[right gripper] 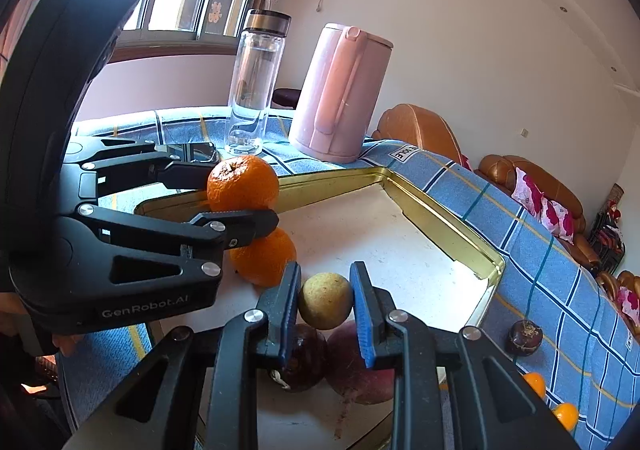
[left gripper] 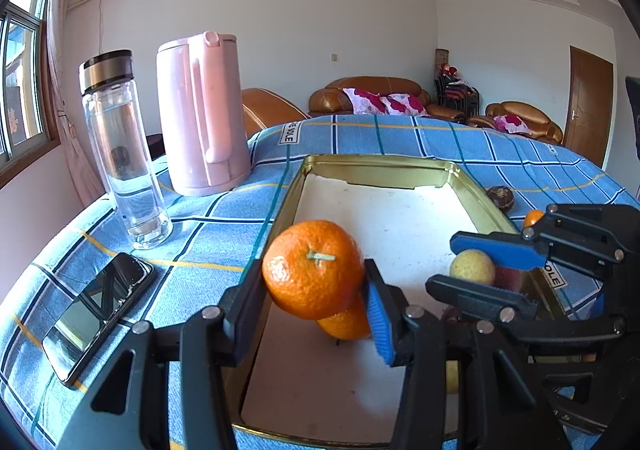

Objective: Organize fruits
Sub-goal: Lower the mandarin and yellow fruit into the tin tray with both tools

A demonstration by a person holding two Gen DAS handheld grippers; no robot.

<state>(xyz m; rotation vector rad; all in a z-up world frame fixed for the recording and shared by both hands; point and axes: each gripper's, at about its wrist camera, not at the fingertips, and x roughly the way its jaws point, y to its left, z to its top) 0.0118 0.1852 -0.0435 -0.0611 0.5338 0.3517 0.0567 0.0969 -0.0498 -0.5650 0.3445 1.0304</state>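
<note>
Clamping a tangerine (left gripper: 313, 269) and a yellow-green fruit (right gripper: 325, 300), left gripper (left gripper: 314, 290) and right gripper (right gripper: 326, 304) hide dark fruits (right gripper: 298, 364) seen only from right wrist.

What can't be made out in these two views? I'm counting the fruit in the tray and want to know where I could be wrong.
- Lower orange, left wrist view: mostly hidden behind the held orange and the left gripper.
- Dark fruit and red fruit, right wrist view: partly covered by the right gripper; their kinds are unclear.
- Tray, near edge: blocked by both grippers in each view.
</note>
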